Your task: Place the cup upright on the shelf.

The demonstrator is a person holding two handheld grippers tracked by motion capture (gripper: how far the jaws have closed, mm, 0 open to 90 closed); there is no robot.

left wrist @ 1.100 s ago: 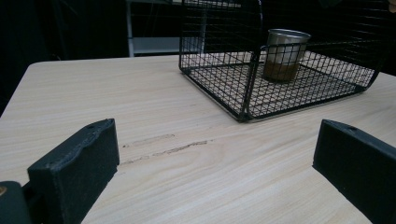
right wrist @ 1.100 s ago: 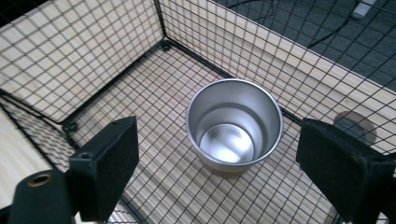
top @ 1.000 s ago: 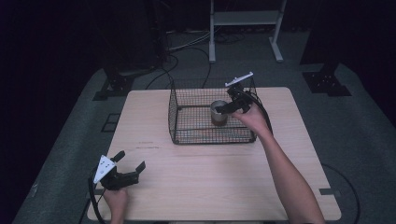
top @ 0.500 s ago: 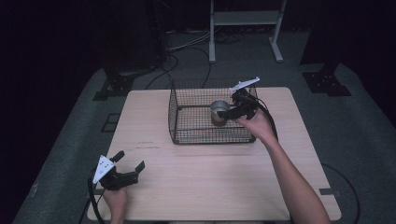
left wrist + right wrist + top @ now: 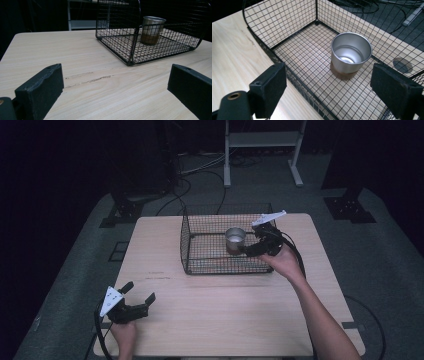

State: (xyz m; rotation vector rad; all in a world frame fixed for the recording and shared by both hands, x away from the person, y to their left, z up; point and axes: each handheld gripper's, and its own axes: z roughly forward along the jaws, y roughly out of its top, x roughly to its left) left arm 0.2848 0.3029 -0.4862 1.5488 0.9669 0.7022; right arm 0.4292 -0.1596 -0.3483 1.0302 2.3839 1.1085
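Note:
A metal cup (image 5: 235,239) with a brown base stands upright inside a black wire basket (image 5: 186,245) at the far middle of the wooden table (image 5: 225,320). My right gripper (image 5: 248,249) hovers at the basket's right side, just right of the cup, open and apart from it. In the right gripper view the cup (image 5: 350,53) sits on the basket floor (image 5: 307,50) ahead of the spread jaws (image 5: 334,87). My left gripper (image 5: 140,292) rests open near the table's front left corner, holding nothing. From the left gripper view (image 5: 115,85), cup (image 5: 151,30) and basket (image 5: 117,25) stand far off.
Bare wood lies between the basket and the front edge. A faint scratch (image 5: 95,79) marks the tabletop left of the basket. Cables (image 5: 200,170) and a white metal stand (image 5: 260,150) are on the dark floor beyond the table.
The right gripper has drawn back from above the cup toward the right and the near side of the basket. The cup stays standing in the basket. The left gripper has not moved.

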